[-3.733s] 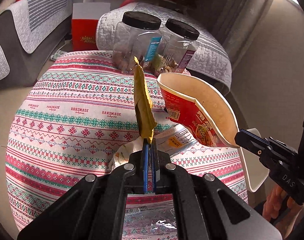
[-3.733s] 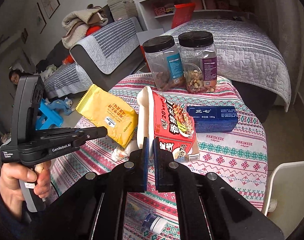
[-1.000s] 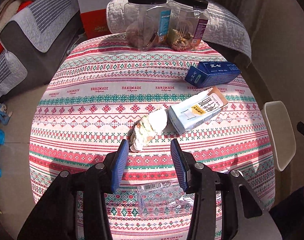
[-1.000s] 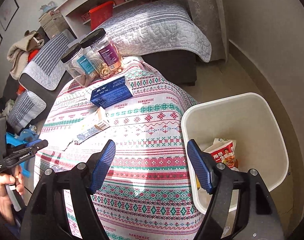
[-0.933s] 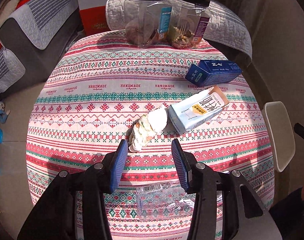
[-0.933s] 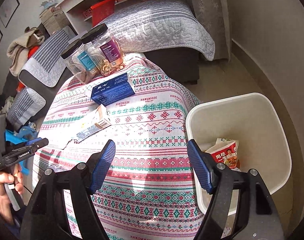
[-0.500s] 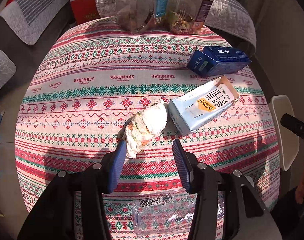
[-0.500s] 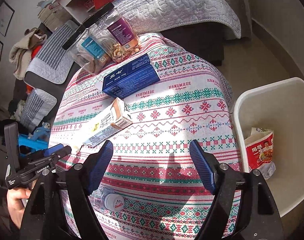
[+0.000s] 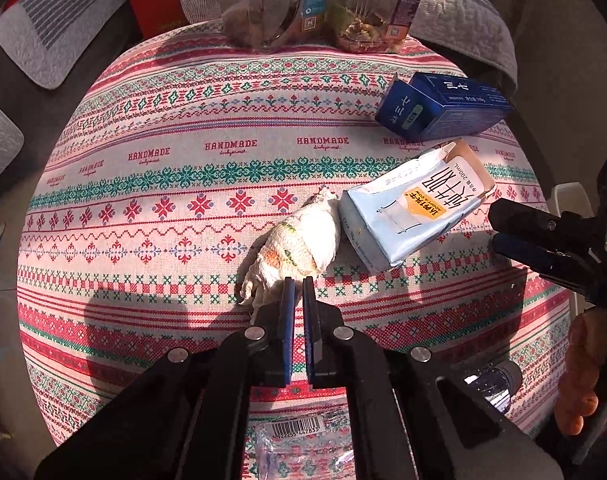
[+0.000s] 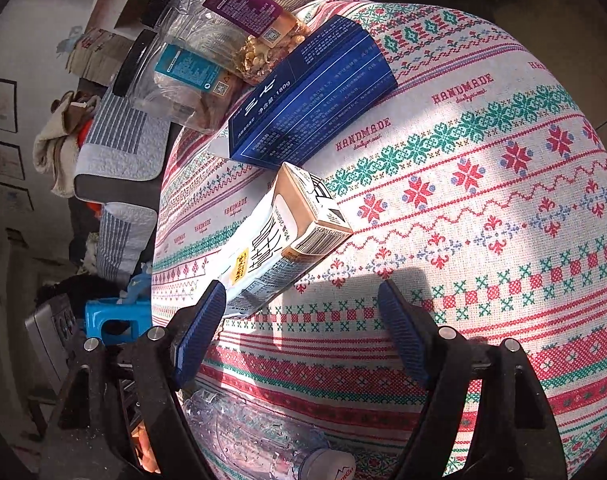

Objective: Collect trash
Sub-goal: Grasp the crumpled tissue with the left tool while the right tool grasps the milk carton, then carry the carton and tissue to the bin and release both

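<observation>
As the left gripper [image 9: 296,280] jaws have just closed at the tissue wad [image 9: 303,240] edge, w/ grip unclear, it's soft, light; right gripper [image 10: 303,300] jaws spread nr carton [image 10: 279,240].

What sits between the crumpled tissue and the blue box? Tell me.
The milk carton, lying on its side, its near end against the crumpled tissue and its far end just short of the blue box; left wrist view.
</observation>
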Demonstrator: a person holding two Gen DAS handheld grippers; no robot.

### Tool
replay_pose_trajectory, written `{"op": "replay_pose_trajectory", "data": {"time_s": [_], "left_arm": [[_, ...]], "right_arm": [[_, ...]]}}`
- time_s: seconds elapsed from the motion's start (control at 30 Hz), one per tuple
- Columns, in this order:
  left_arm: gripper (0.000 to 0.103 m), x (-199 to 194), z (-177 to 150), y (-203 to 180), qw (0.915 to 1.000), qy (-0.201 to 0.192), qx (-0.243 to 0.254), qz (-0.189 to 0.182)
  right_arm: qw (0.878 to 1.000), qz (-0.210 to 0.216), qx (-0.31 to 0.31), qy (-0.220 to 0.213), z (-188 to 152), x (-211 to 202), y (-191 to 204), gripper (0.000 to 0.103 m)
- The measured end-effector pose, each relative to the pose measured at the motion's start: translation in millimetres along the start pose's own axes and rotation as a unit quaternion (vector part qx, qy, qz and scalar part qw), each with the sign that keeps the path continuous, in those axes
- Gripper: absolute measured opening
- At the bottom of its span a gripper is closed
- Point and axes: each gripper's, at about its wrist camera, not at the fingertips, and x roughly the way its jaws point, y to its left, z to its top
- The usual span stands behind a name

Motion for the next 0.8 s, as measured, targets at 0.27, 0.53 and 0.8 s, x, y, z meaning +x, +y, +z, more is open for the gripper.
{"op": "replay_pose_trajectory", "data": {"time_s": [0.27,0.53,0.8], "left_arm": [[0.0,-23,-6,17,0.9962,-0.022,-0.068,-0.049],[0.001,-24,2,28,0.9947,-0.027,-0.083,-0.054],[0.014,-14,3,22,0.9968,-0.015,-0.068,-0.039]], "right_arm": [[1.0,0.008,0.009,0.014,14,24,14,0.076],[0.998,-0.05,-0.036,-0.001,21,34,30,0.038],[0.999,-0.01,-0.037,-0.004,23,17,27,0.02]]}}
